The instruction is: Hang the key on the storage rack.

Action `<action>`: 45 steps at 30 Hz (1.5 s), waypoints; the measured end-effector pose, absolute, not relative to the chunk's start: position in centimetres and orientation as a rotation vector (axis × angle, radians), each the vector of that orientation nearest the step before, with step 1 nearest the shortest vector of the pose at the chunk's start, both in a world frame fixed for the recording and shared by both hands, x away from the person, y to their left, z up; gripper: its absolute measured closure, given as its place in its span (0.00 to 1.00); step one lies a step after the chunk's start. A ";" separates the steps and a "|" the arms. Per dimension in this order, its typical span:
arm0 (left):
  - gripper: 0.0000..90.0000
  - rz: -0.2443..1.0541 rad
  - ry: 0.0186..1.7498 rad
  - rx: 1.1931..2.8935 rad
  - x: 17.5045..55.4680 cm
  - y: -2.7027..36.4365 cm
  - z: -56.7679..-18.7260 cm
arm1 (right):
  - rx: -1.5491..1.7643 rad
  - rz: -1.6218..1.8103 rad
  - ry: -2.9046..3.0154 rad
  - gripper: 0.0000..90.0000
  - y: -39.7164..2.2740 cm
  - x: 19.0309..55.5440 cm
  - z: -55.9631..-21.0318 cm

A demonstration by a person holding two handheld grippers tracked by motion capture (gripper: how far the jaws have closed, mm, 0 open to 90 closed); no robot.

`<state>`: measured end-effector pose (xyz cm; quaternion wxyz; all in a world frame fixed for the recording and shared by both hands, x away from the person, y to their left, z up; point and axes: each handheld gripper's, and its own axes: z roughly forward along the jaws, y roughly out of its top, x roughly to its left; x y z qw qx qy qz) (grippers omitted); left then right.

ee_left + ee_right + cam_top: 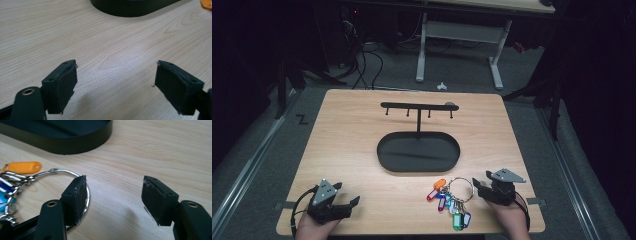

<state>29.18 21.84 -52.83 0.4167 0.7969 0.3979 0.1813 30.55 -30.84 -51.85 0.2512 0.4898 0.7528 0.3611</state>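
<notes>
A: The black oval tray (418,152) sits mid-table with nothing lying in its bowl; a post rises from its far edge and carries a crossbar with small pegs (418,106), and no key hangs from them

B: And the bunch of keys?

A: The key ring (460,188) lies flat on the wooden table (352,130), near the front edge, just in front of the tray's right end; the coloured tags (451,204) fan out from it toward the person and to the left; the orange tag (439,184) points up-left toward the tray, while the green and blue ones trail down toward the table's edge, so the bunch runs longest from the ring down to those lower tags

B: The right gripper?

A: The right gripper (478,184) sits just right of the ring, jaws spread; in the right gripper view its own left pad (79,198) stands over the ring's wire (65,171), which curves behind and under it; whether pad and wire touch I cannot tell; nothing is pinched, bare wood shows between the pads

B: And the left?

A: The left gripper (352,206) rests at the front left, well apart from the keys, jaws wide apart on nothing; the left gripper view shows bare wood grain between its pads, the tray's rim (130,10) at the top, and a sliver of the orange tag (206,4) in the corner; the high view alone gives the crossbar and the whole fan of tags
</notes>
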 end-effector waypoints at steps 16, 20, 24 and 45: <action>0.21 0.444 0.992 2.008 29.2 21.7 -52.9 | 1.225 0.969 2.195 0.47 -28.5 29.9 -51.4; 0.21 0.444 0.992 2.009 29.2 21.7 -52.9 | 1.206 0.964 2.219 0.47 -28.1 29.9 -51.4; 0.22 0.437 0.990 2.016 29.2 21.6 -52.9 | 1.203 0.969 2.238 0.51 -28.0 29.9 -51.4; 0.23 0.441 0.991 1.981 29.1 22.2 -52.7 | 1.069 0.710 2.536 0.56 -26.3 33.6 -49.2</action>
